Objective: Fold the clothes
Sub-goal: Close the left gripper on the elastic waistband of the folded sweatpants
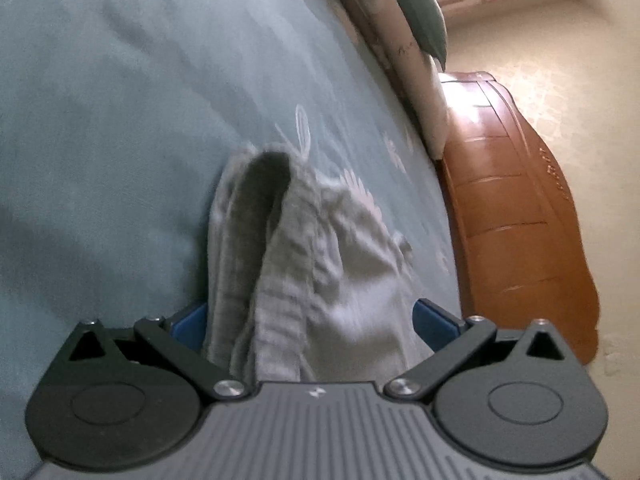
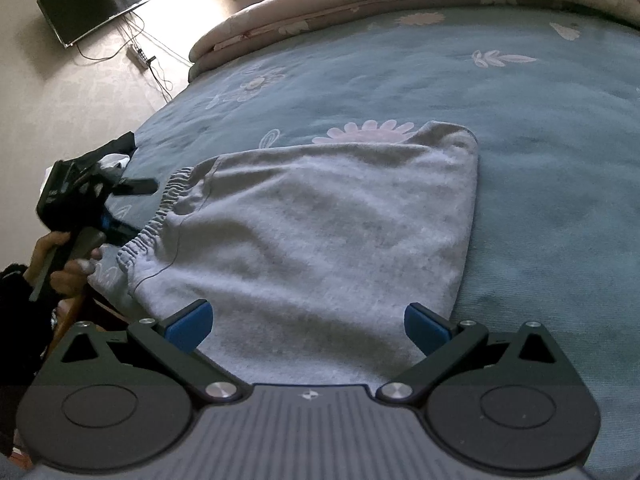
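One grey fleece garment with elastic waistband (image 2: 320, 232), flat on teal floral bed cover (image 2: 540, 128), near edge. Left gripper (image 1: 310, 316) at waistband end, right gripper (image 2: 308, 320) over hem; both fingers apart. Pinch matching corners, lift evenly.

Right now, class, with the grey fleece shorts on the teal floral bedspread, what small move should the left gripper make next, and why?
Probably close the left gripper on the elastic waistband of the grey fleece shorts. Its blue pads stand wide apart with bunched waistband cloth between them, so nothing is pinched yet. The right gripper hangs open over the near edge, and the shorts lie mostly flat on the teal floral bedspread.
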Available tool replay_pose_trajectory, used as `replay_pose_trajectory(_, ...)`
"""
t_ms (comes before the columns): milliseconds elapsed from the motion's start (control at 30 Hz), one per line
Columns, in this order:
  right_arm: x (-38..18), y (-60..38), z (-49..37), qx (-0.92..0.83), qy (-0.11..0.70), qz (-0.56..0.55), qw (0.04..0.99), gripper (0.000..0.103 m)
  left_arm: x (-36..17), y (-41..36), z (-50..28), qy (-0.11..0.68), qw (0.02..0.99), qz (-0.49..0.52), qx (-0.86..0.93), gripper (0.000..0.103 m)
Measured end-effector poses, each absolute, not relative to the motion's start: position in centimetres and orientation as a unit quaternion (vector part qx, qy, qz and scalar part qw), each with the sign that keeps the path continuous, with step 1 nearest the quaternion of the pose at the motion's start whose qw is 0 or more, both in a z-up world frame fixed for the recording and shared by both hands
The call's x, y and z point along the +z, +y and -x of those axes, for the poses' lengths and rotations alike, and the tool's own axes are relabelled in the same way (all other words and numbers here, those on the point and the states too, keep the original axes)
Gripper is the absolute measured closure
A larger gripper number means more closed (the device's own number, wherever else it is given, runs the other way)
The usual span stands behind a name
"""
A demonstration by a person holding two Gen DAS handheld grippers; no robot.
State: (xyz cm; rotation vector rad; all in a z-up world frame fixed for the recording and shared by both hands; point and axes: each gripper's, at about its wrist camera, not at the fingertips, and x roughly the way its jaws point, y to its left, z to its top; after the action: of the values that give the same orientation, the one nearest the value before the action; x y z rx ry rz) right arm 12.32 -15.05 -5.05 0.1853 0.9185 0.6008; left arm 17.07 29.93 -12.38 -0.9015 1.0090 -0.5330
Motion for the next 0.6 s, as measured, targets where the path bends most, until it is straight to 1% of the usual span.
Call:
replay_pose_trajectory(167,-5.2,-15.2,-12.5,0.281,0.437,-0.089,0.849,0.000,-12.6,29.6,-16.2,0.469,0.742,0.403,-0.257,0.001)
replay_pose_trajectory(467,-4.8,-15.2,-12.1,0.283,0.431,-0.087,0.852,0.000,-12.8,28.8,-21.0,0.475,0.732,0.413,-0.261,0.001)
replay_pose_trajectory(600,-4.7,-15.4,-12.0,0.278,0.431,-0.088,0.854,0.000,-12.6,28.4,-19.0,0.485,0.728,0.403,-0.269,0.001)
